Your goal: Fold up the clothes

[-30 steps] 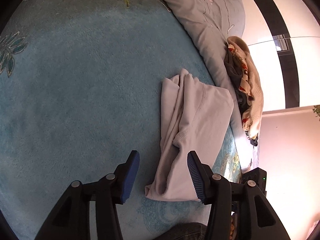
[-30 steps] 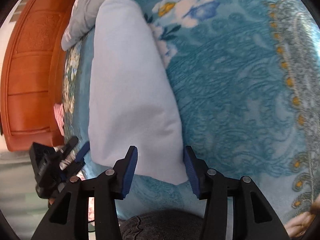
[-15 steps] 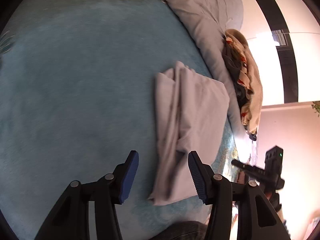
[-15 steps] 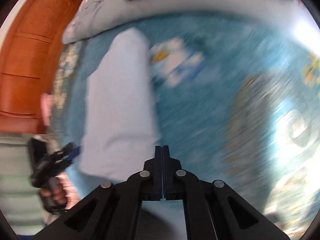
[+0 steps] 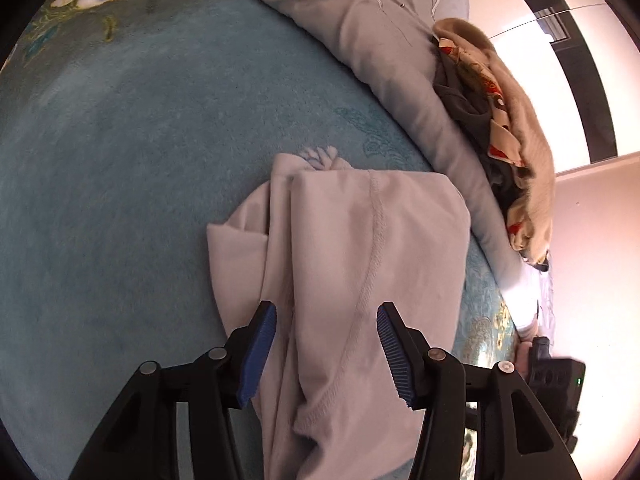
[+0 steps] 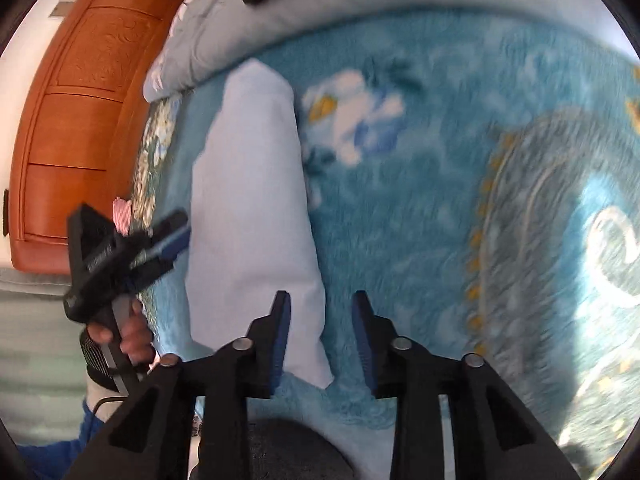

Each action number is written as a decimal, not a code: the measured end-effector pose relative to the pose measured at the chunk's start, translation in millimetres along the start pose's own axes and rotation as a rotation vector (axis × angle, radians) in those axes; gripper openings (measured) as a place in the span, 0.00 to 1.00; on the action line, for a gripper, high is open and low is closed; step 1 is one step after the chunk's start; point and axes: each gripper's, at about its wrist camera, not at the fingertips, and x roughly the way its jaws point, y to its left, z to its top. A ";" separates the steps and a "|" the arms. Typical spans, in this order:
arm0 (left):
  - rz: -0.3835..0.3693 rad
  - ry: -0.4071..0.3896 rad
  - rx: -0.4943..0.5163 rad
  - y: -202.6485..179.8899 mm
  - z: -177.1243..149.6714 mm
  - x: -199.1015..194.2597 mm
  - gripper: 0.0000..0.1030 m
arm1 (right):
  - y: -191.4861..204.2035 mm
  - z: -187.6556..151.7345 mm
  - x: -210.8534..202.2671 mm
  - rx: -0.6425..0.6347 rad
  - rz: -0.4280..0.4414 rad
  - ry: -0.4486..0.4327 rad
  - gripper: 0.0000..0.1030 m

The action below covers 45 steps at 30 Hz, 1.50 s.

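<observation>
Lying on bed: the folded garment [image 5: 360, 264] is resting on the teal blanket [image 5: 120, 160], pale grey in the left wrist view, pale blue in the right wrist view [image 6: 252, 208].
Change, garment: it is filling more of the left view than a second ago, its near end now reaching under the fingers.
Change, left gripper [image 5: 326, 344]: it is hovering over the garment's stitched seam with fingers apart as before, pads not pressing the cloth.
Change, right gripper [image 6: 322, 338]: its fingers, shut together half a second ago, have just been opening and are now standing apart; the garment's near corner is lying below the gap, unpinched.
Bed: the blanket is showing white and blue flowers [image 6: 352, 116] and gold scrollwork.
Room: a grey quilt [image 5: 380, 40] is bunching along the far edge, with a heap of patterned clothes [image 5: 500, 128] on it.
Left view only: bright wall and a dark window frame [image 5: 580, 80].
Right view only: an orange wooden headboard [image 6: 80, 120], and the person's hand [image 6: 128, 332] gripping the other gripper's handle.
</observation>
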 end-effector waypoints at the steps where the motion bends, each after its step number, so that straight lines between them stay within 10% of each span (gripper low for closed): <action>1: 0.001 -0.005 0.003 -1.2 3.2 2.2 0.55 | -1.8 -3.7 2.8 0.015 0.008 0.001 0.32; 4: 0.036 -0.012 0.022 -5.2 9.5 10.5 0.45 | -5.0 -9.3 4.5 0.049 0.029 -0.016 0.33; 6: 0.046 -0.032 0.009 -2.2 7.7 8.5 0.08 | -6.3 -9.6 -0.1 0.067 0.031 -0.031 0.35; 10: 0.072 -0.114 -0.032 15.2 -3.9 -10.4 0.05 | -5.4 -10.7 -6.6 0.075 0.077 -0.055 0.37; 13: 0.046 -0.116 -0.115 41.3 -10.1 -14.8 0.10 | -2.5 -12.3 -2.3 0.055 0.091 -0.039 0.54; 28: -0.095 -0.178 -0.319 104.7 -49.7 -75.3 0.36 | 2.7 -21.5 46.2 0.096 0.178 0.057 0.55; 32: -0.093 -0.159 -0.308 101.8 -52.4 -75.6 0.38 | 1.3 -19.8 52.7 0.133 0.162 0.063 0.13; 37: -0.108 -0.155 -0.255 88.3 -47.2 -79.3 0.42 | 10.2 10.7 25.9 0.075 0.139 0.039 0.09; 45: -0.118 -0.099 -0.149 46.2 -20.1 -46.0 0.52 | -1.2 130.9 -66.8 -0.095 -0.140 -0.061 0.08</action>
